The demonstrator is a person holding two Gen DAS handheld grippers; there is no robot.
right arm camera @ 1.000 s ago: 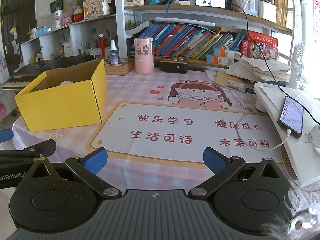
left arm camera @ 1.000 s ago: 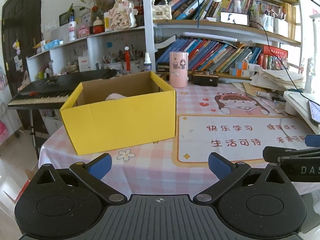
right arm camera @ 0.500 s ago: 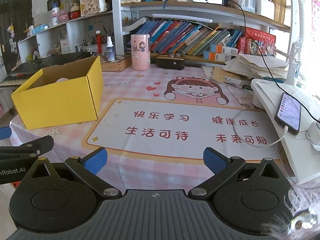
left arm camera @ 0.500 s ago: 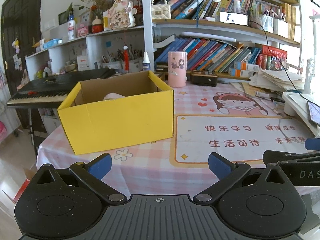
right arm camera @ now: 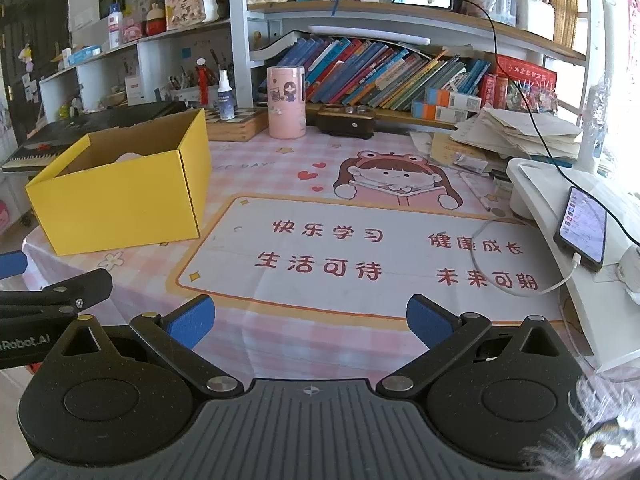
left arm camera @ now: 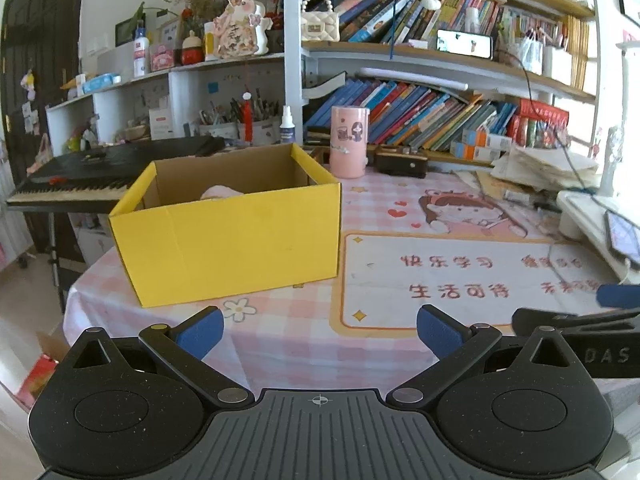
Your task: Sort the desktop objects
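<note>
While you have drawn both grippers back toward the near edge of the pink checked tablecloth [right arm camera: 280, 344], the scene in front of you has hardly altered: compared with a second ago the open yellow cardboard box [left arm camera: 236, 240] sits a little further off in the left wrist view and the printed desk mat with red Chinese characters [right arm camera: 360, 248] shows more of its near border in the right wrist view. That reads as a small retreat, not a reach.

Your left gripper [left arm camera: 318, 326] has its blue-padded fingers spread wide with nothing between them, low over the cloth just in front of the box. Your right gripper [right arm camera: 310, 318] is the same, fingers wide and empty, over the near border of the mat. Each shows at the edge of the other's view, so they hover side by side.

The box stands at the left end of the table, and a pale pinkish object [left arm camera: 218, 192] already lies inside it; what it is cannot be made out. The mat itself is bare. Still on the desk are the pink cylindrical holder with a cartoon sticker [right arm camera: 286, 102] and the dark brown wooden case [right arm camera: 346, 120] behind it, both near the bookshelf.

Judging by this, you are between picks or close to finished; if more must go in the box, the pink holder looks like the likeliest candidate.
</note>
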